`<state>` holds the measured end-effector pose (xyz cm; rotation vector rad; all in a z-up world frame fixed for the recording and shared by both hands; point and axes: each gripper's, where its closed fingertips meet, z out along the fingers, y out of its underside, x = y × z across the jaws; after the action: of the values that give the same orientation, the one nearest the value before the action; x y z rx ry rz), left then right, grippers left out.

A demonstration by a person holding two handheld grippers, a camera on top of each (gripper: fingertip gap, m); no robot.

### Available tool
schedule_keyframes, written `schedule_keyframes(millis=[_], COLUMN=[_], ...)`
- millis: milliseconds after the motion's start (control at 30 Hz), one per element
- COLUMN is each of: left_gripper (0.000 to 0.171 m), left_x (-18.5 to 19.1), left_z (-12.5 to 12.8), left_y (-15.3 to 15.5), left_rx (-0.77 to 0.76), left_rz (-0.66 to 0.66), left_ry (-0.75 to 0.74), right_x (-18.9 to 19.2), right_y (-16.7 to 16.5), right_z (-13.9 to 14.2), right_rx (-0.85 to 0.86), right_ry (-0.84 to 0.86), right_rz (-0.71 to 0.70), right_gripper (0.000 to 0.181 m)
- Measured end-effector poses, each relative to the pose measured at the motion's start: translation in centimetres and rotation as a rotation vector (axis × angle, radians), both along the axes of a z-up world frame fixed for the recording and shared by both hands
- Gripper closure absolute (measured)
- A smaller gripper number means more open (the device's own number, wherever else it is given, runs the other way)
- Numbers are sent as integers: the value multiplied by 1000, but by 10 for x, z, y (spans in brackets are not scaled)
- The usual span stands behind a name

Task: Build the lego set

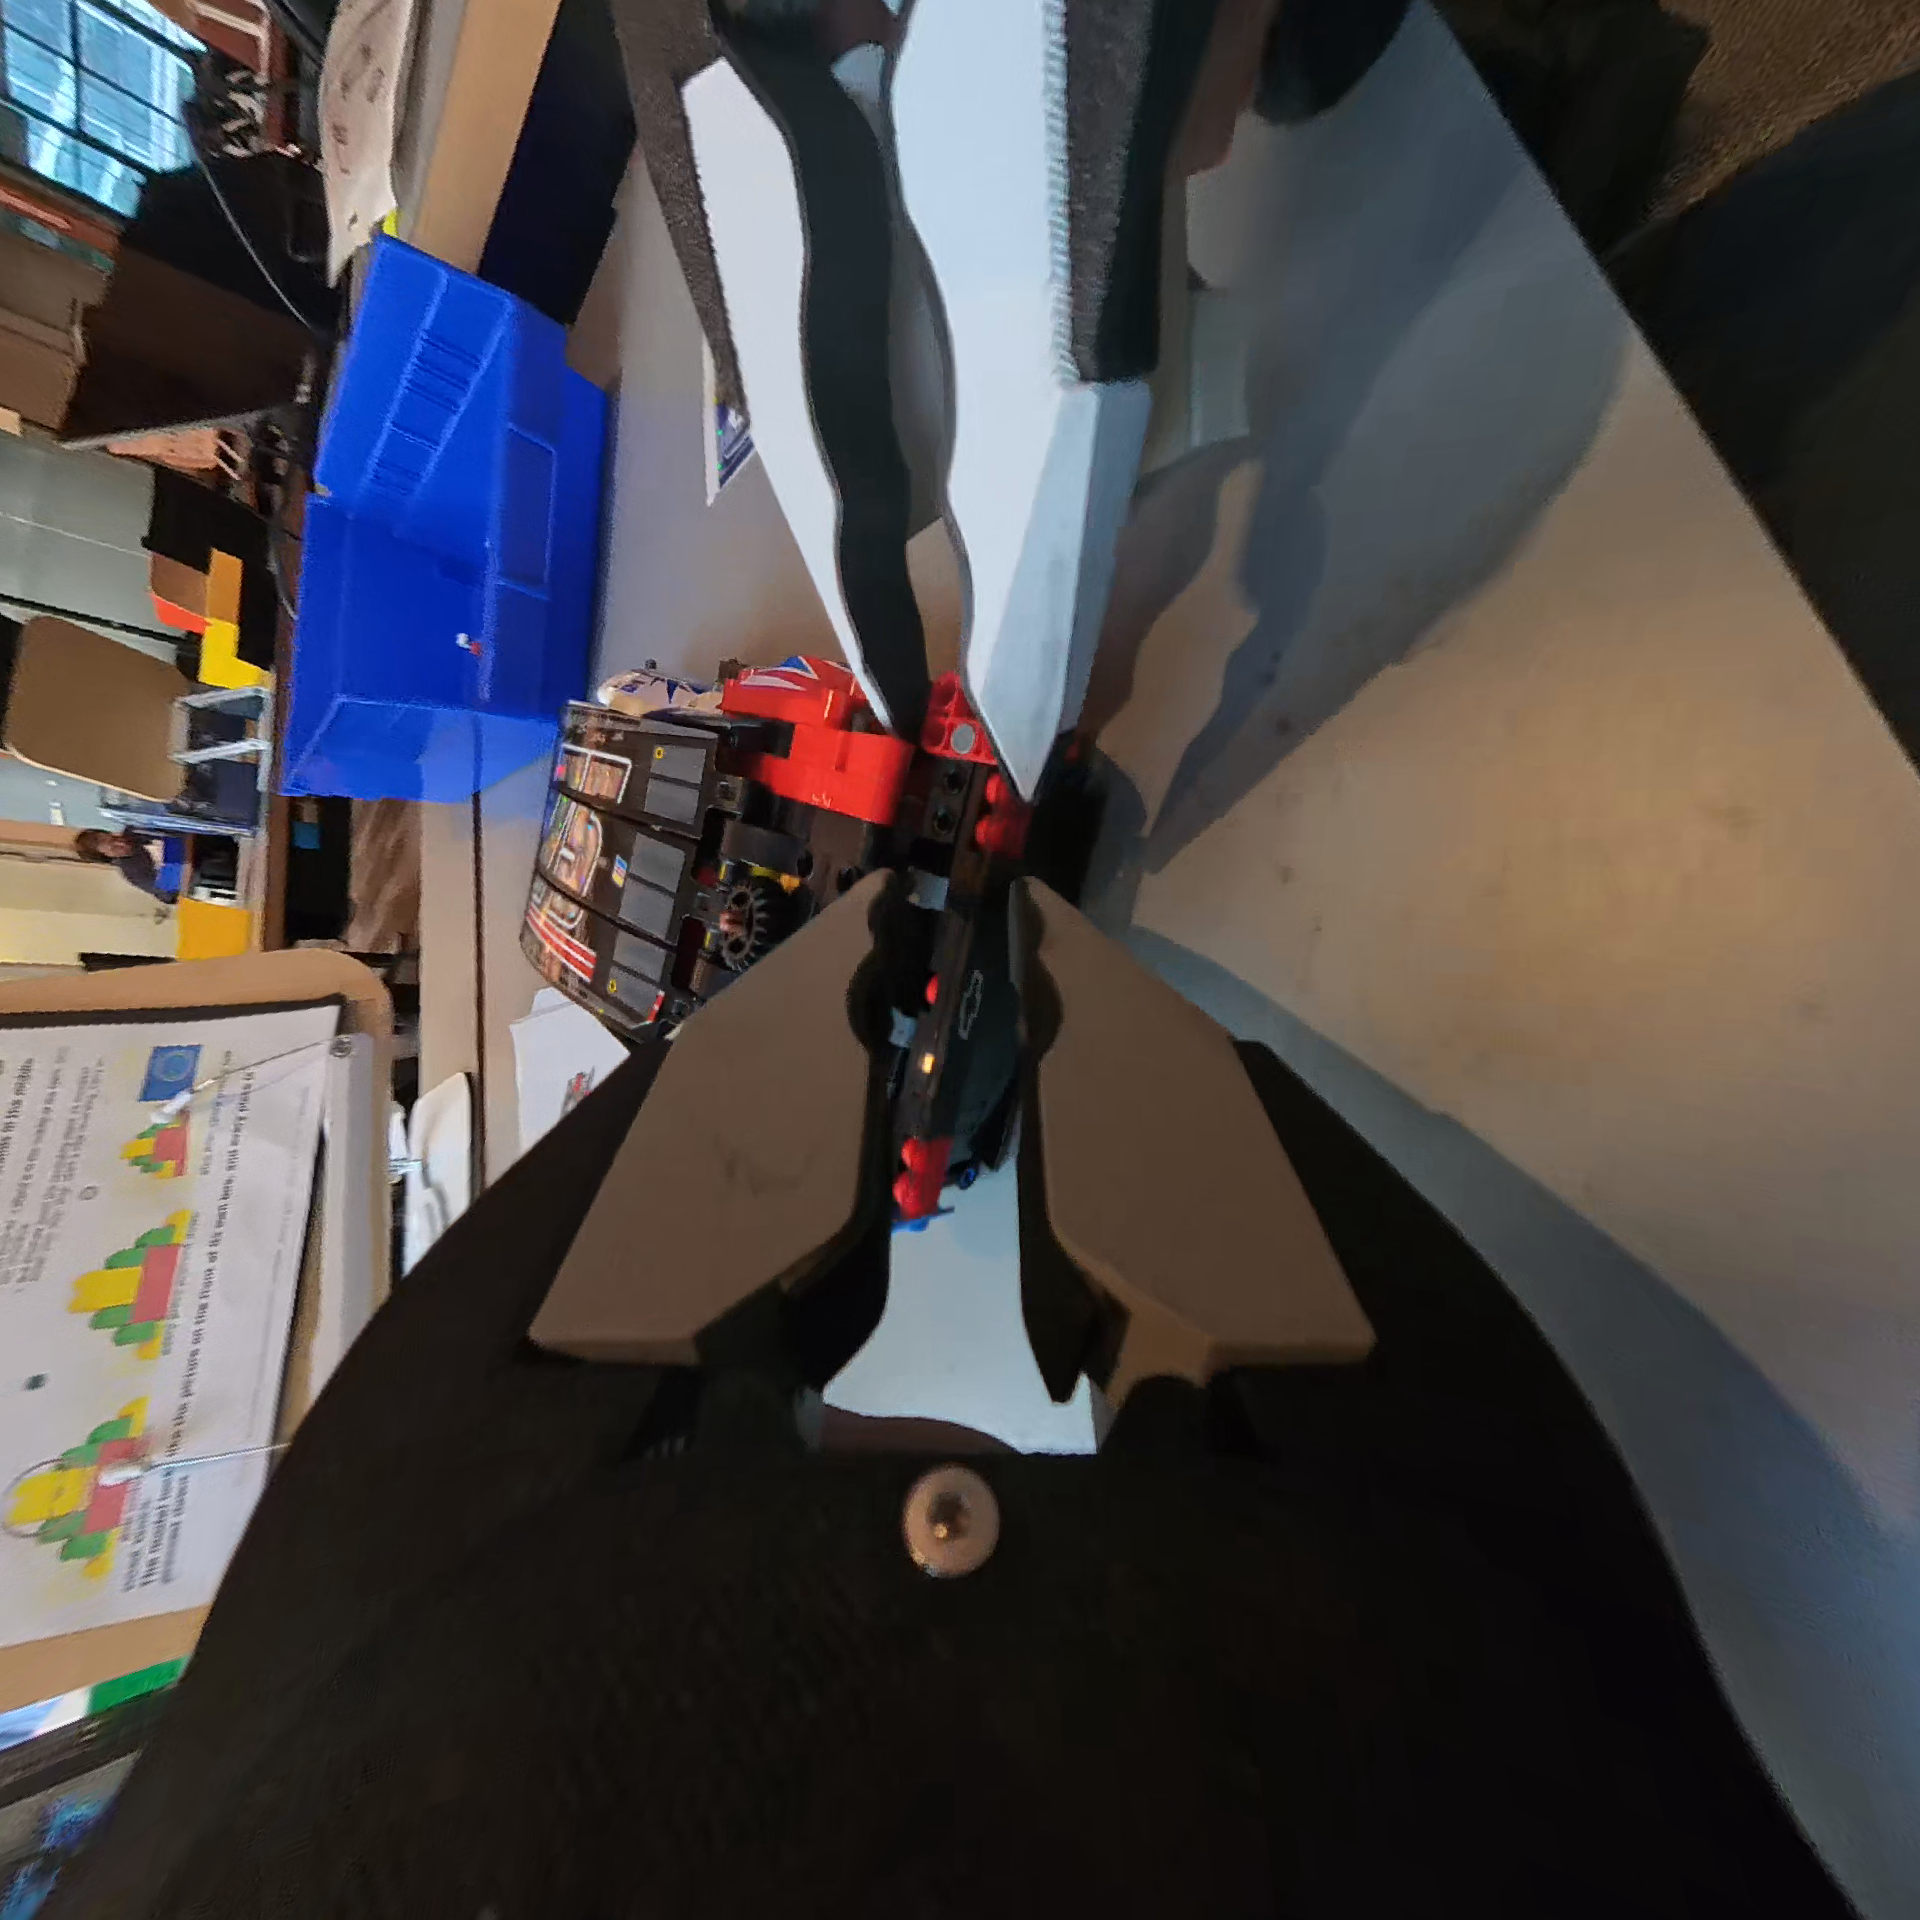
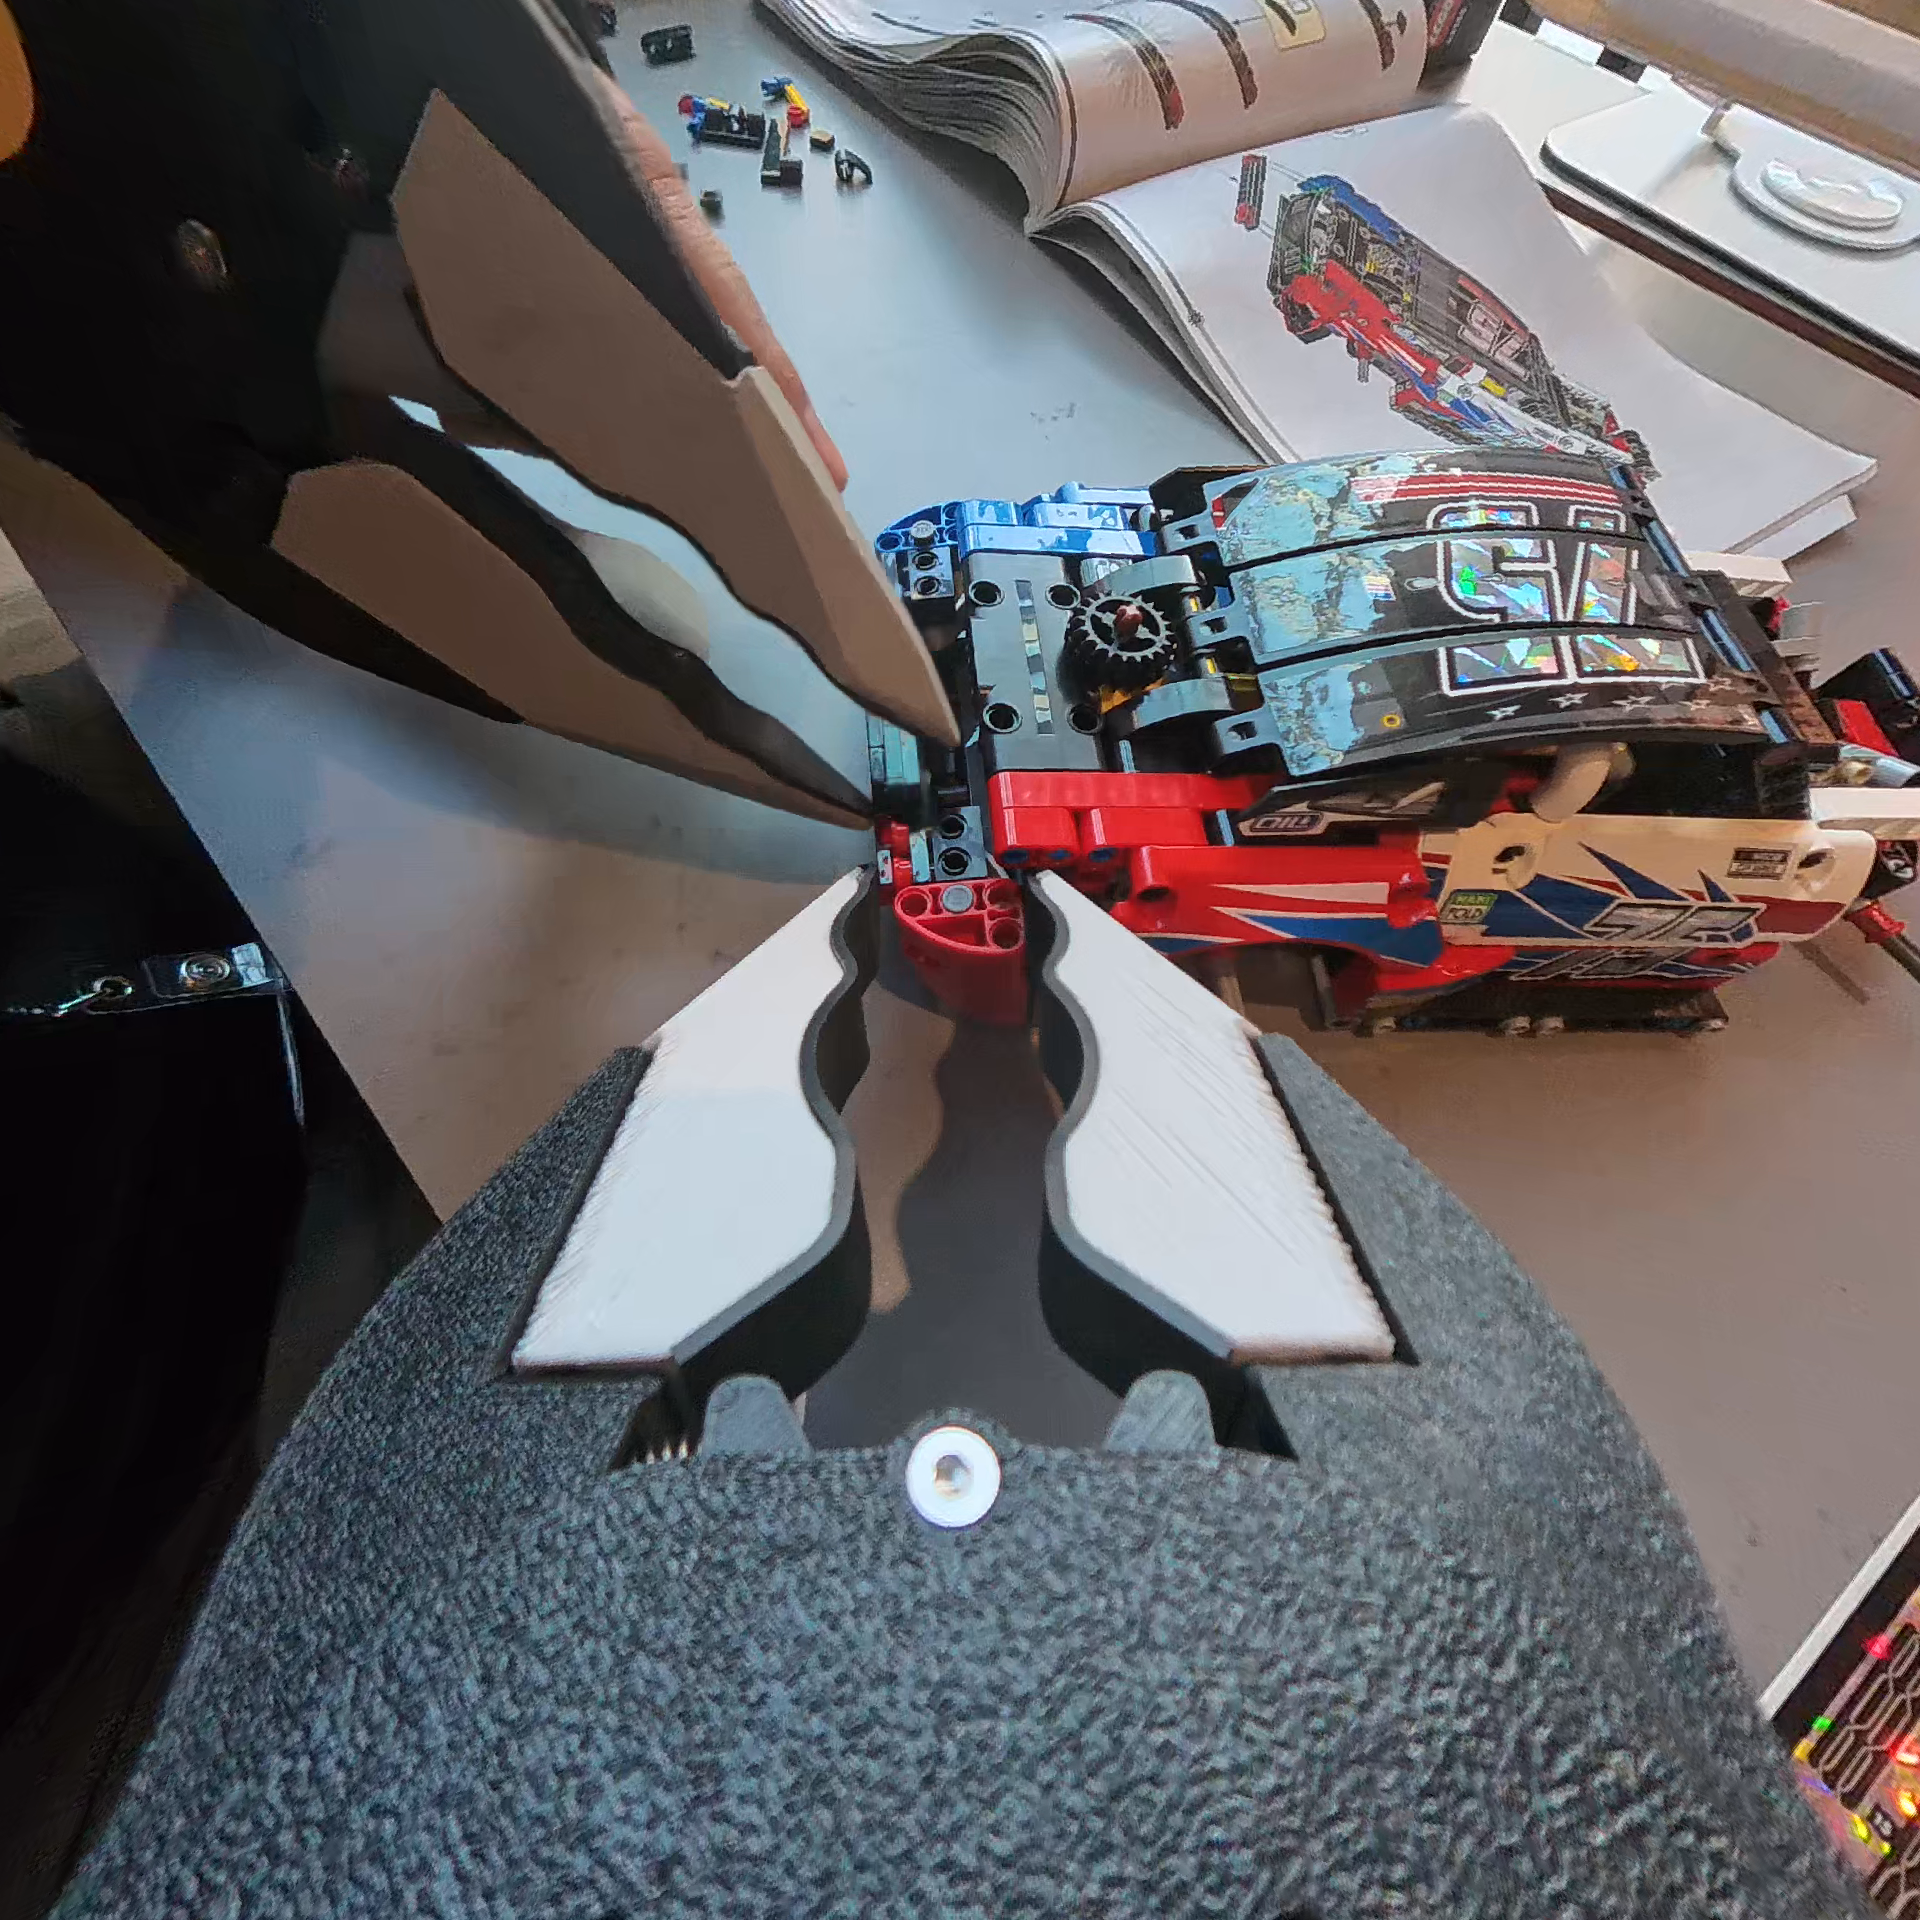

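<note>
A lego car with a black stickered roof, red side and blue far side lies on the grey table. It also shows in the left wrist view. My right gripper, with white fingers, is closed around the red corner piece at the car's front end. My left gripper, with tan fingers, comes in from the upper left and pinches the black front part of the car. In the left wrist view my left gripper holds that black part, with the right gripper opposite it.
An open instruction booklet lies behind the car. Several small loose pieces sit at the table's far side. A blue bin and a printed sheet with brick pictures stand left of the car. A lit panel is at the right edge. The grippers are tip to tip, or close to it. The lit panel is about 20 cm from my right fingertips.
</note>
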<state>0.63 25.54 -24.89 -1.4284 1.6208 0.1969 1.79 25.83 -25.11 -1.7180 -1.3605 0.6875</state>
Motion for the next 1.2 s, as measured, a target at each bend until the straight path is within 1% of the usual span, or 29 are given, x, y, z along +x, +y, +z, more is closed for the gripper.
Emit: schedule_keyframes(millis=[33,100,200,233,267,300,367,467,533,600,767,867,900,967,1000,1100,1133,1200], left_gripper=[152,152,160,160,156,153,154,154,156,160,162,162,161,155,154,150,143,142], left_x=[1,3,5,6,7,7,8,7,6,5,4,4,3,3,2,-4,-11,-30], left_z=[0,-2,-6,-7,-7,-6,-7,-7,-7,-9,-9,-9,-9,-5,-4,1,7,18], left_y=[1,2,-1,-2,-1,1,1,2,2,1,0,1,1,3,4,5,6,8], left_rx=[-28,-98,-178,-197,-212,-220,-234,-210,-197,-218,-293,-262,-233,-144,-107,-31,-5,-3], left_rz=[3,2,-11,-9,-2,7,7,-3,-15,-25,-45,-46,-44,-32,-25,44,82,152], left_ry=[-8,-18,-34,-43,-53,-61,-48,-23,20,60,97,119,127,127,123,58,15,-60], right_x=[0,0,0,0,0,0,0,0,-1,-1,-1,-1,-1,-1,-1,-1,-1,-1], right_y=[0,0,1,0,0,0,0,1,1,1,1,1,1,1,1,1,1,1], right_z=[0,0,-1,-1,-1,-1,-1,-1,-1,-1,-1,-1,-1,-1,-1,-1,-2,-1], right_rx=[4,15,34,40,48,55,64,67,67,54,60,90,102,96,87,86,90,91], right_ry=[-1,-5,-11,-14,-16,-19,-21,-21,-20,-15,-15,-25,-30,-29,-26,-26,-27,-27], right_rz=[2,3,9,13,18,24,34,39,41,44,42,37,36,38,39,37,35,35], right_gripper=[155,155,155,155,155,155,156,156,156,156,156,156,156,156,156,156,156,156])
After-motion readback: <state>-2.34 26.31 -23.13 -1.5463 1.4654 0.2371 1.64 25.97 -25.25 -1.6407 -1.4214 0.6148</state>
